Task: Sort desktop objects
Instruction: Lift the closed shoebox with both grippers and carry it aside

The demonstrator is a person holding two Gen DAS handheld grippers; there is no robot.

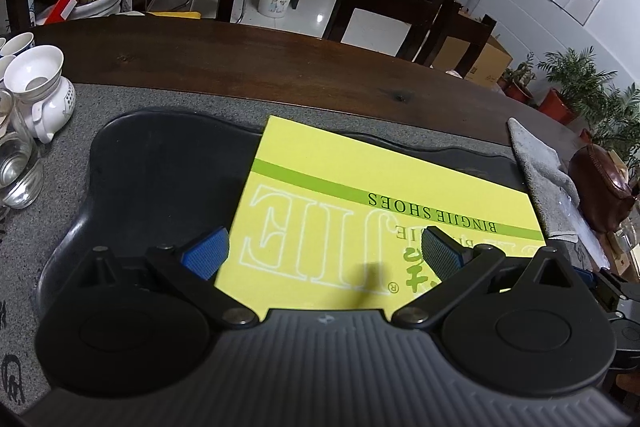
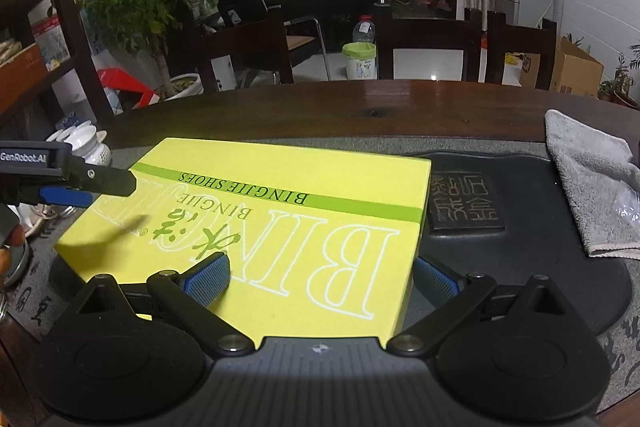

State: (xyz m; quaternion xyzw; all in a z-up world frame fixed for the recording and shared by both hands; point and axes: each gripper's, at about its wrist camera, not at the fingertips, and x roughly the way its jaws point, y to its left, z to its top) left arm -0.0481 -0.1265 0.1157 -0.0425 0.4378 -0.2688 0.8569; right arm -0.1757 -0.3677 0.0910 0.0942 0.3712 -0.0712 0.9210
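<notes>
Two hand-held grippers hang over my yellow shoe box lid (image 2: 256, 239), which lies flat on the black tea tray (image 2: 540, 259) on the desk (image 1: 248, 67). My left hand-held gripper (image 1: 322, 251) and right hand-held gripper (image 2: 320, 279) are both spread wide, gripping nothing. A grey cloth (image 2: 588, 187) sits just right.

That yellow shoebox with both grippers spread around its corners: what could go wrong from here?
1. Both grippers, left and right, are open and straddle only the near corners of the shoebox, so it might tilt or slip if lifted.
2. A glass and white teaware stand close on the left; a sideways push could knock them.
3. The box rests partly on the black tray, so sliding it could catch on the rim.
</notes>
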